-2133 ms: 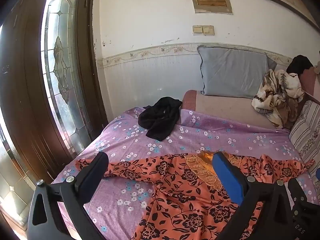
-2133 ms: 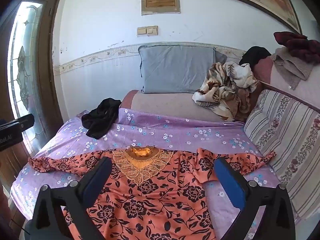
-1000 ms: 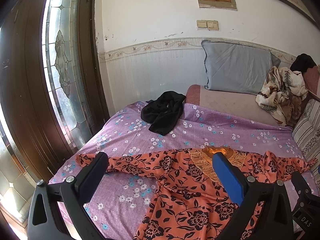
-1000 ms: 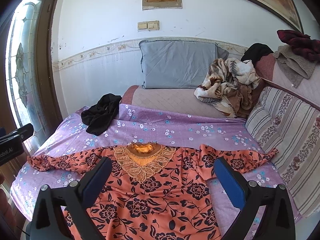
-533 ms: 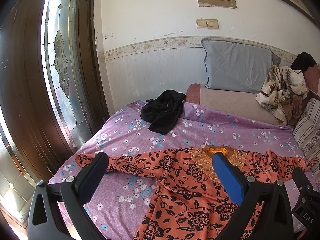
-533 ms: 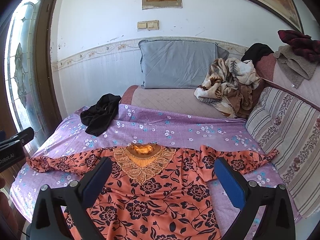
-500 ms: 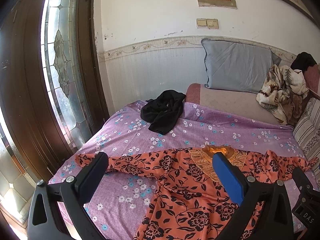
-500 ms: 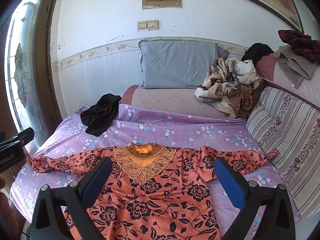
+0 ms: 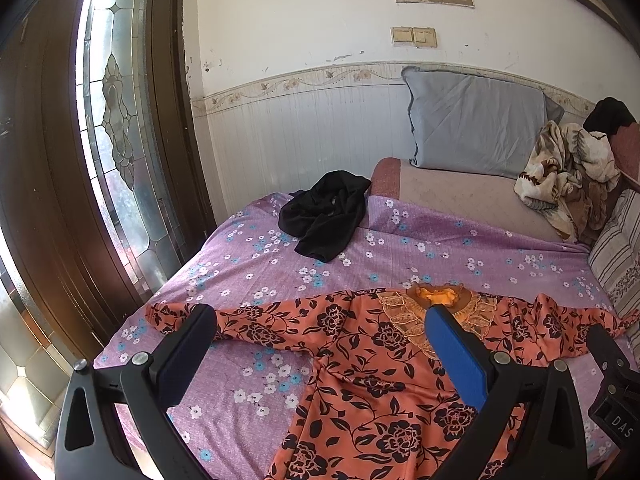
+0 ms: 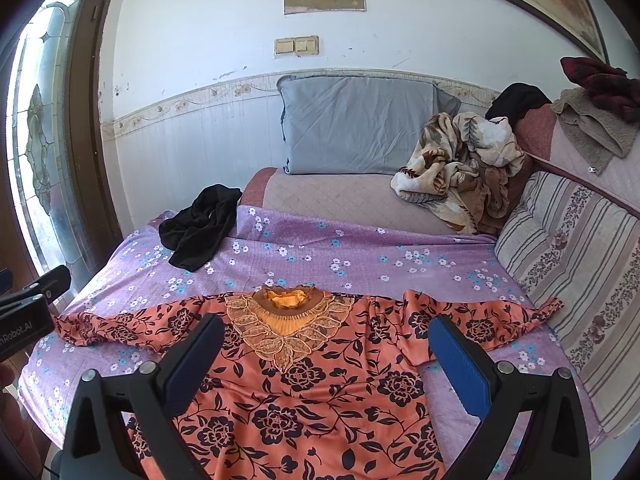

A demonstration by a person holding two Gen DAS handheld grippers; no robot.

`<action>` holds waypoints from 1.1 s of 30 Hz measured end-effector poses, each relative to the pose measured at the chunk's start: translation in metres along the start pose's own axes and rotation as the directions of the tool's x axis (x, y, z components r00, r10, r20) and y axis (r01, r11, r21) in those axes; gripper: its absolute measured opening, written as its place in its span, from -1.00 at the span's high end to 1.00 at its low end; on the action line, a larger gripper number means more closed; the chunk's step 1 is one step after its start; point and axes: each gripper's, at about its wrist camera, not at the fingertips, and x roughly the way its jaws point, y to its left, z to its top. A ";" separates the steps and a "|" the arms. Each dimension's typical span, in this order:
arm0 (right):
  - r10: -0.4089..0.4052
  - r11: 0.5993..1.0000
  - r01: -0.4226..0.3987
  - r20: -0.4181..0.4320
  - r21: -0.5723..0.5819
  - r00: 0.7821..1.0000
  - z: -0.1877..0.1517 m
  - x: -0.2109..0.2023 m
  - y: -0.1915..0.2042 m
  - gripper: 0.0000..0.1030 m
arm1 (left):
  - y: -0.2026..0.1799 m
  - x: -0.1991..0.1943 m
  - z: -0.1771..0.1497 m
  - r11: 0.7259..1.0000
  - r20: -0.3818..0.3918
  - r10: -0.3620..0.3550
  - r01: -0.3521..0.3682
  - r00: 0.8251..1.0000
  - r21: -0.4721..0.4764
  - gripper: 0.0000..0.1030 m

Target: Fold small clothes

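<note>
Since the frame of two seconds ago, both cameras have been drawn back a little from the bed, so that more of the purple sheet (image 9: 400, 248) is seen above the garment; in the last half second almost nothing has been moved. The orange dress (image 10: 304, 380) is laid flat in the lower middle of both views. Its collar (image 10: 286, 300) is pointed toward the top of the frame, to the grey pillow (image 10: 356, 124), and its long axis is run from the collar down to the bottom edge. The sleeves are spread to the left and to the right across the sheet. A black cloth (image 9: 326, 216) is left in a heap above the dress, well apart from it, near the upper left of the sheet. The left gripper (image 9: 316, 344) is held wide open over the left sleeve and nothing is gripped. The right gripper (image 10: 326, 354) is also held wide open, over the chest of the dress, empty.
</note>
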 end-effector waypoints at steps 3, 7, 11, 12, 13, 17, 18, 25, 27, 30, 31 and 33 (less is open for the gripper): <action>-0.001 1.000 0.001 -0.005 0.001 1.000 0.000 0.005 -0.001 -1.00 | -0.001 0.005 0.000 1.000 -0.007 -0.001 0.001 1.000 0.002 -1.00; -0.005 1.000 0.005 -0.011 0.005 1.000 0.000 0.013 -0.003 -1.00 | -0.005 0.012 -0.001 1.000 -0.021 0.002 -0.002 1.000 0.008 -1.00; -0.009 1.000 0.009 -0.020 0.017 1.000 -0.001 0.021 -0.007 -1.00 | -0.008 0.018 -0.002 1.000 -0.033 0.002 -0.002 0.999 0.013 -1.00; -0.010 1.000 0.011 -0.023 0.019 1.000 -0.001 0.023 -0.007 -1.00 | -0.009 0.019 -0.002 1.000 -0.035 0.001 -0.001 0.999 0.015 -1.00; -0.010 1.000 0.011 -0.026 0.021 1.000 -0.001 0.025 -0.008 -1.00 | -0.009 0.020 -0.002 1.000 -0.036 0.002 -0.001 0.999 0.016 -1.00; -0.014 1.000 0.015 -0.026 0.021 1.000 -0.001 0.029 -0.009 -1.00 | -0.013 0.025 -0.003 1.000 -0.041 0.002 -0.001 0.999 0.022 -1.00; -0.017 1.000 0.017 -0.026 0.022 1.000 -0.001 0.030 -0.010 -1.00 | -0.013 0.025 -0.003 1.000 -0.045 0.002 -0.001 0.999 0.026 -1.00; -0.037 0.998 0.040 -0.055 0.053 0.998 -0.005 0.054 -0.026 -1.00 | -0.025 0.050 -0.012 0.999 -0.087 0.010 -0.005 0.996 0.051 -1.00; -0.046 0.996 0.051 -0.069 0.070 0.997 -0.009 0.066 -0.037 -1.00 | -0.031 0.066 -0.016 0.998 -0.107 -0.002 0.008 0.994 0.057 -1.00; -0.037 0.992 0.046 -0.079 0.115 0.996 -0.016 0.088 -0.066 -1.00 | -0.040 0.108 -0.029 0.996 -0.191 -0.045 0.059 0.981 0.068 -1.00; -0.019 0.989 0.030 -0.081 0.145 0.997 -0.020 0.098 -0.082 -1.00 | -0.044 0.128 -0.037 0.994 -0.234 -0.064 0.082 0.970 0.070 -1.00; 0.022 0.977 -0.001 -0.095 0.215 0.995 -0.029 0.121 -0.124 -1.00 | -0.049 0.169 -0.056 0.991 -0.334 -0.086 0.116 0.939 0.071 -1.00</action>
